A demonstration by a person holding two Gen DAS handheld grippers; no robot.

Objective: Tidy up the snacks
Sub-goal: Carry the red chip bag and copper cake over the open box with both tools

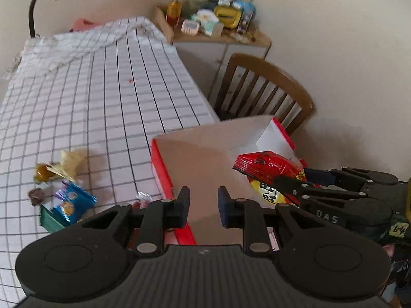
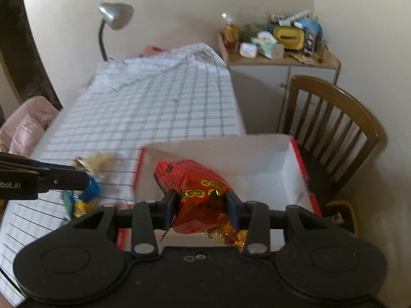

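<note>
**Over the box: red packet held above the opening**

Over the red-and-white box (image 2: 287,159) at the counter's (image 1: 102,107) near edge, the red snack packet (image 2: 197,192) is clamped between the fingers of the right gripper (image 2: 201,209). The left gripper (image 1: 203,209) is seen with its fingers parted and nothing between them. Loose snacks (image 1: 64,195) are left on the counter at nine o'clock of the box. If released too near the rim, the packet could be tipped out; a crushing grip could break its contents.
</note>
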